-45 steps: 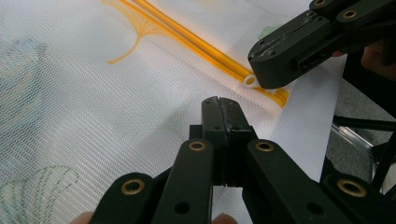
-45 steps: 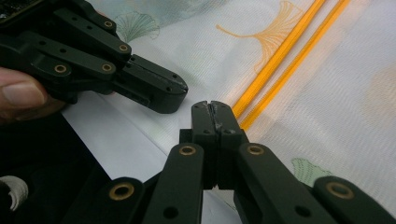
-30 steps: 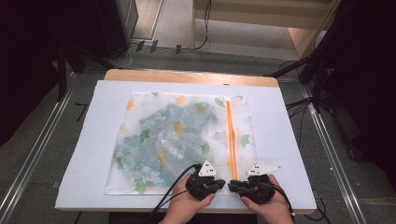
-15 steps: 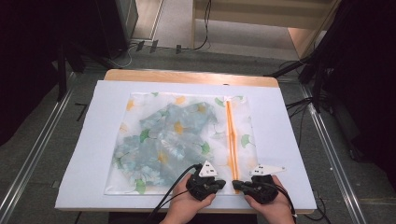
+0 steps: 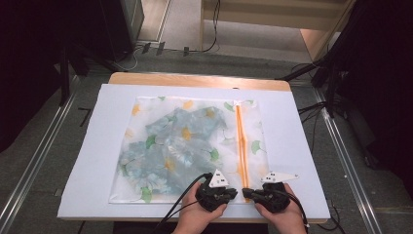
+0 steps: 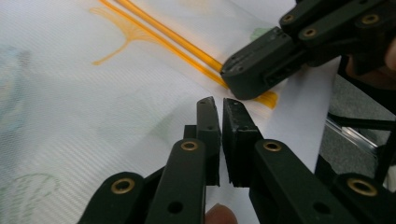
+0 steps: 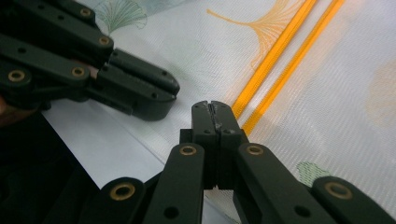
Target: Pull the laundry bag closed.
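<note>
From the high view, a table (image 5: 195,80) has a big white sheet (image 5: 302,146) spread over it. On the sheet lies a flat see-through bag (image 5: 190,146) with green leaves and yellow flowers printed on it. Something bluish with a flower pattern sits inside the bag. A pair of orange stripes (image 5: 240,139) runs down the right side of the bag, from the far edge to the near edge. Two hands come in from the bottom. The left hand-held gripper (image 5: 233,193) and the right hand-held gripper (image 5: 246,192) are at the near edge of the bag, very near each other, with their tips pointing toward each other by the bottom end of the orange stripes.

In the left gripper view, the left hand-held gripper (image 6: 219,103) is just above the bag (image 6: 70,107). Its two black jaws stand a small bit apart, with a thin gap between them and nothing in the gap. The right hand-held gripper (image 6: 233,77) is just past it, with its tip down on the end of the orange stripes (image 6: 187,46).

In the right gripper view, the right hand-held gripper (image 7: 211,106) has its jaws pressed tight together. Its tip is right next to the orange stripes (image 7: 275,60) on the bag (image 7: 327,93). I cannot tell if it pinches any of the bag. The left hand-held gripper (image 7: 173,93) is close by on the left, over the white sheet (image 7: 107,144).
</note>
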